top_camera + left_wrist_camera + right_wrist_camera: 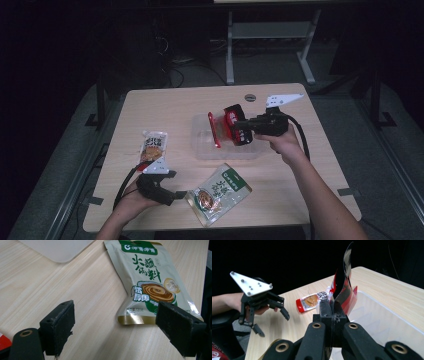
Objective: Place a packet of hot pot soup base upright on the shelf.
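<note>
Red packet (227, 127) hangs clamped in our right tongs (240, 125) above the bin (200, 147); left tongs (181, 194) gape wide, two packets left on the desk (300, 170).

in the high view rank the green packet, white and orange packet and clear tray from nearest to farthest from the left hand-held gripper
1. Green packet: just right of the left hand-held gripper, almost at its jaws.
2. White and orange packet: just beyond it, toward the table's left.
3. Clear tray: farther off, mid-table on the right.
</note>
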The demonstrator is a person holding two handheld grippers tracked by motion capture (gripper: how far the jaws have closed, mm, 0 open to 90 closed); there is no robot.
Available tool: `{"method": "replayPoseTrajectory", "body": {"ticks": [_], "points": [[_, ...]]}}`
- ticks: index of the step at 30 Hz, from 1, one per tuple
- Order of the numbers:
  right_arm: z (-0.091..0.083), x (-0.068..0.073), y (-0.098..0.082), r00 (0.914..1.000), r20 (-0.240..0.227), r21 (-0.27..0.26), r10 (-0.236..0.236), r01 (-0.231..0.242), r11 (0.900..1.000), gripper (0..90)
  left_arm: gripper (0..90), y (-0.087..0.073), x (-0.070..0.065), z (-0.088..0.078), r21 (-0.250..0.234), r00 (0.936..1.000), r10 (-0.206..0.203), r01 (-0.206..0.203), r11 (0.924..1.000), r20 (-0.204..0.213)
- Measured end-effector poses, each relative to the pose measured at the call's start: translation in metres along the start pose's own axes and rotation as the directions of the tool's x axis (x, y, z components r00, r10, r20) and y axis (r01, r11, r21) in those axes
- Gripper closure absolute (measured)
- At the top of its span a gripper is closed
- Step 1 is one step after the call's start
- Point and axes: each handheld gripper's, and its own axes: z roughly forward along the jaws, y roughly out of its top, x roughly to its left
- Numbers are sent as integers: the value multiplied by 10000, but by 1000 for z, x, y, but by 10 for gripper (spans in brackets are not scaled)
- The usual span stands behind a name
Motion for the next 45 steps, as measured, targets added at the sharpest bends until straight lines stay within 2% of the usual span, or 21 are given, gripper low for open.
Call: {"method": "replayPoseTrajectory", "body": {"ticks": [6, 17, 45], "points": [[13, -3, -1, 9999, 51, 82, 151, -151, 9999, 900, 154, 0, 0, 0, -21, 10000, -5, 6, 10000, 37], [22, -5, -5, 9993, 291, 322, 215, -224, 9992, 899, 154, 0, 0, 2, 78, 9999, 8, -8, 10000, 101], [27, 2, -3, 9952, 973, 1198, -80, -37, 9928, 870, 154, 1, -1, 5, 222, 9997, 44, -49, 9997, 237]]}}
